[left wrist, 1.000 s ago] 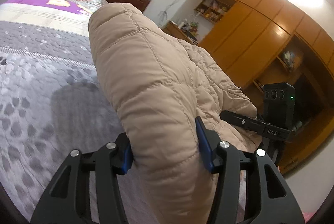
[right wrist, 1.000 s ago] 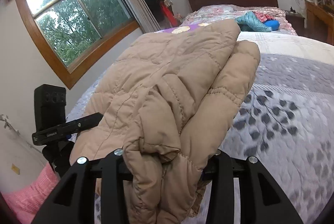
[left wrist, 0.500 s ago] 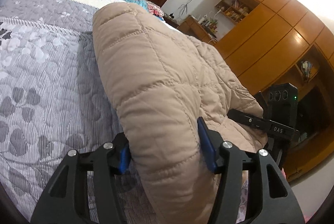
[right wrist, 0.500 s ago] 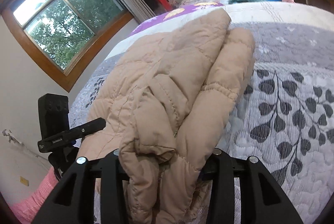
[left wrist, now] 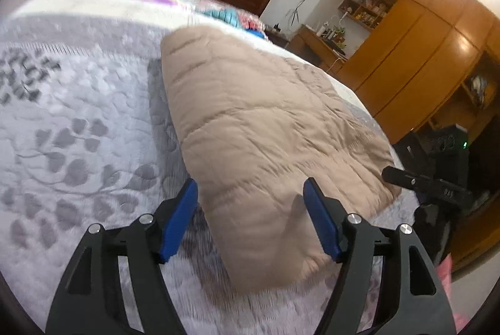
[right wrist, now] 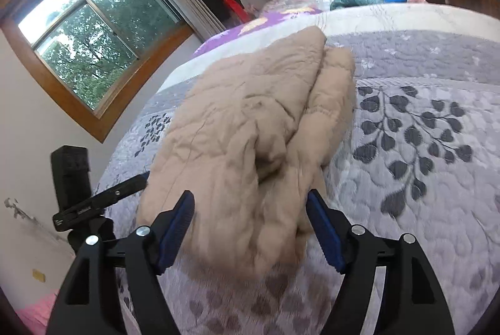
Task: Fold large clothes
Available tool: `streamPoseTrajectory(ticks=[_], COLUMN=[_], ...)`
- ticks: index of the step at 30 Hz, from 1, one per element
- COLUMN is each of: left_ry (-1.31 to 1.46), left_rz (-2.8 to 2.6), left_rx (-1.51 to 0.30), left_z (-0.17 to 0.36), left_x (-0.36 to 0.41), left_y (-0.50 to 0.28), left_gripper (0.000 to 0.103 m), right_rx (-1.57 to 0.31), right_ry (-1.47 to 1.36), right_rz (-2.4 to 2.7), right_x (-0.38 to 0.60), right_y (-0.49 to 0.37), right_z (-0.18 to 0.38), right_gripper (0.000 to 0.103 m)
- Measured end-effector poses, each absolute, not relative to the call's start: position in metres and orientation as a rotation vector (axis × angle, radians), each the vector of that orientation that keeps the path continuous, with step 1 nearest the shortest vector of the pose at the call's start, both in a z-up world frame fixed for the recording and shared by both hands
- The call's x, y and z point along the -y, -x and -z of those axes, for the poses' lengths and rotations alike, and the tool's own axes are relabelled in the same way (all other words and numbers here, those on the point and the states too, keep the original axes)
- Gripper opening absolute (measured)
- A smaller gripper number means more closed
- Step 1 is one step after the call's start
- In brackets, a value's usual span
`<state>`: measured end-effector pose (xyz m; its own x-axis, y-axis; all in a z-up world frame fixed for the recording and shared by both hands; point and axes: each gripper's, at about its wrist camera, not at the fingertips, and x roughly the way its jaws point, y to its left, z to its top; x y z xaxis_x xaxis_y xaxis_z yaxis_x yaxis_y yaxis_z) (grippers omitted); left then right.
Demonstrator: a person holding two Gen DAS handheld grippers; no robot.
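Both grippers spread wide now: left gripper [left wrist: 250, 200] and right gripper [right wrist: 250, 210] have just opened, pads clear of the tan quilted jacket [left wrist: 265, 129], which lies folded on the grey bedspread [left wrist: 78, 116].

A tan jacket [left wrist: 265, 129] of matt, puffy quilted cloth lies on a grey bedspread [right wrist: 422, 179] of stitched, pebbled fabric printed with dark leaves. At six o'clock, the left gripper [left wrist: 250, 210] and right gripper [right wrist: 250, 219] show matt black plastic frames, smooth blue pads and bright metal screws. Glossy varnished wood cabinets [left wrist: 422, 38] gleam at two o'clock in the left wrist view.
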<state>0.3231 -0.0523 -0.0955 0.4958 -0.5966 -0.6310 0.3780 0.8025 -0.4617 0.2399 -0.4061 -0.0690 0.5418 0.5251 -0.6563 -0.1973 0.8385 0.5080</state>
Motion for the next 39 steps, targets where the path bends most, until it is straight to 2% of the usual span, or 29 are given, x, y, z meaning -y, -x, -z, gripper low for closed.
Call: streamPoseTrajectory(ticks=[6, 15, 22, 24, 28, 33, 39], left_ry=[0.197, 0.168, 0.139, 0.119, 0.064, 0.011, -0.012], left_rz=[0.552, 0.518, 0.490, 0.471, 0.427, 0.370, 0.277], left_rx=[-0.841, -0.888, -0.882, -0.882, -0.863, -0.816, -0.777], left_z=[0.087, 0.107, 0.092, 0.085, 0.071, 0.054, 0.038], left_x=[0.052, 0.061, 0.064, 0.067, 0.070, 0.070, 0.064], left_y=[-0.301, -0.300, -0.285, -0.276, -0.252, -0.222, -0.194], left_gripper=[0.070, 0.073, 0.072, 0.076, 0.085, 0.091, 0.094], right_rx=[-0.885, -0.976, -0.936, -0.923, -0.886, -0.845, -0.803], right_ry=[-0.375, -0.426, -0.381, -0.357, -0.299, -0.231, -0.183], right_rz=[-0.371, -0.338, -0.319, -0.314, -0.279, -0.221, -0.161], right_x=[0.415, 0.417, 0.409, 0.403, 0.394, 0.383, 0.376], right_y=[-0.207, -0.224, -0.207, -0.197, -0.170, -0.146, -0.118], right_z=[0.072, 0.103, 0.081, 0.070, 0.051, 0.035, 0.021], right_gripper=[0.074, 0.074, 0.074, 0.074, 0.091, 0.099, 0.099])
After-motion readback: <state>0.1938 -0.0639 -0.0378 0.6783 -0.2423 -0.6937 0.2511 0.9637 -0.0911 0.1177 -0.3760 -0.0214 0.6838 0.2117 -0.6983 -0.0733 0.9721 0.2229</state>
